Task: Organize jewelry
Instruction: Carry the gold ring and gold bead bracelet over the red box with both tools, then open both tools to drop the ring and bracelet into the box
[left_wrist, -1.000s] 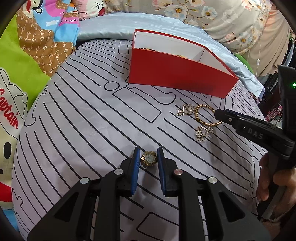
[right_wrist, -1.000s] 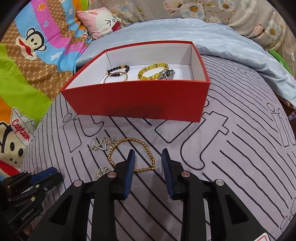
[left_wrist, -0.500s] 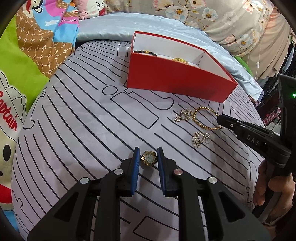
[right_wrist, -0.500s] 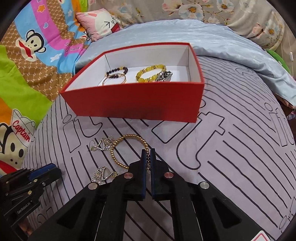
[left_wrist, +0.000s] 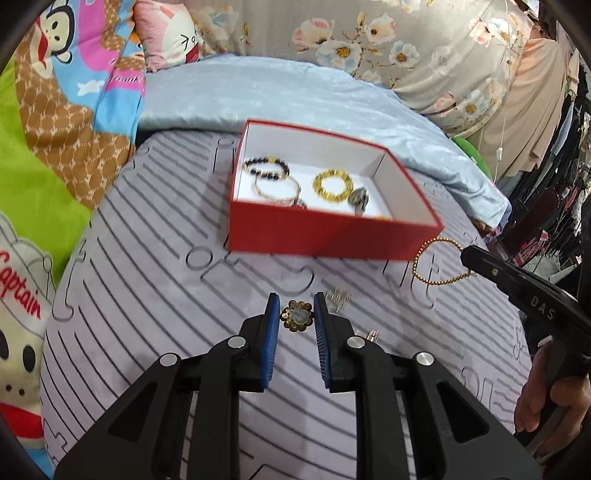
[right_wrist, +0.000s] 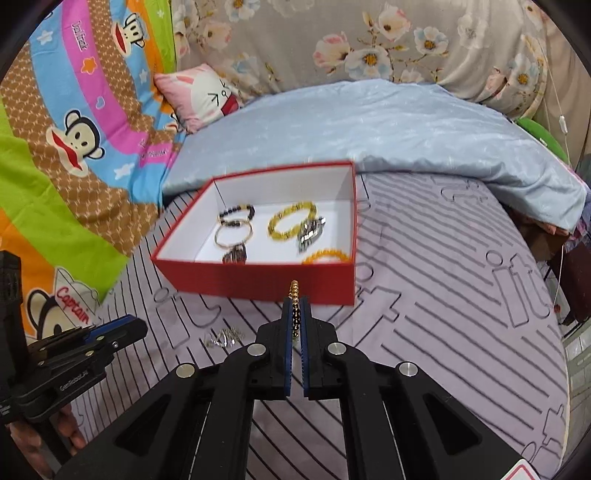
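A bed fills the room here, spread with a grey-lilac sheet (right_wrist: 461, 302) printed in dark stripes and outline shapes. Across its far side lies a pale blue quilt (right_wrist: 388, 125), rumpled. To the left a bright cartoon monkey blanket (right_wrist: 74, 122) is heaped up, with a small pink cushion (right_wrist: 203, 92) against it. Behind everything hangs a beige floral fabric (right_wrist: 369, 40). At the right edge, dark clothes (left_wrist: 569, 147) hang in shadow. The light is even and soft.

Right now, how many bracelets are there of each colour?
Black bracelet: 1
Yellow bracelet: 1
Orange bracelet: 1
Gold bangle and gold bead bracelet: 2
Total: 5
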